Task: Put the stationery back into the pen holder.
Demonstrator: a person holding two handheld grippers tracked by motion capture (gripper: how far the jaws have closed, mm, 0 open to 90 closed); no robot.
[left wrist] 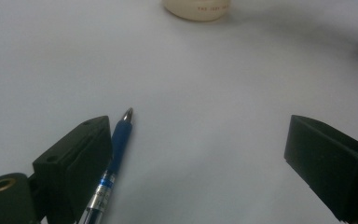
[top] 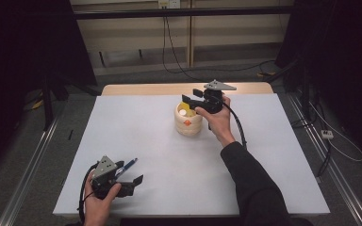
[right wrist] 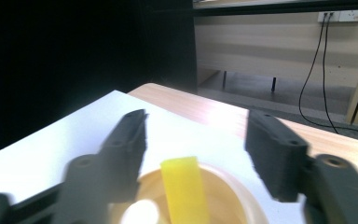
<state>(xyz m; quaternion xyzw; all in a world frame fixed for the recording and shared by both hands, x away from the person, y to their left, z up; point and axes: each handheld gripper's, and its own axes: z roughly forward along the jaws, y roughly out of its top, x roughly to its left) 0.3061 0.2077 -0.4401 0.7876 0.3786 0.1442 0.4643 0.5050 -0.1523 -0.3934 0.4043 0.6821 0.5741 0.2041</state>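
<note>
A cream-coloured cup (top: 188, 121) stands just above the middle of the high view, on the white table (top: 169, 150). It is squat and round with ribbed sides and a small orange mark on its front. A yellow strip (right wrist: 184, 189) stands tilted inside it, leaning over the rim in the lower middle of the right gripper view. The right gripper (top: 192, 100) hangs at the cup's upper rim; its jaws stand apart on either side of the strip without pressing it.

At the lower left of the high view, the left gripper (top: 131, 175) rests low over the table, jaws wide apart. A blue pen (left wrist: 114, 154) with a clear lower barrel lies on the table just beside one jaw, its tip pointing toward the cup.
</note>
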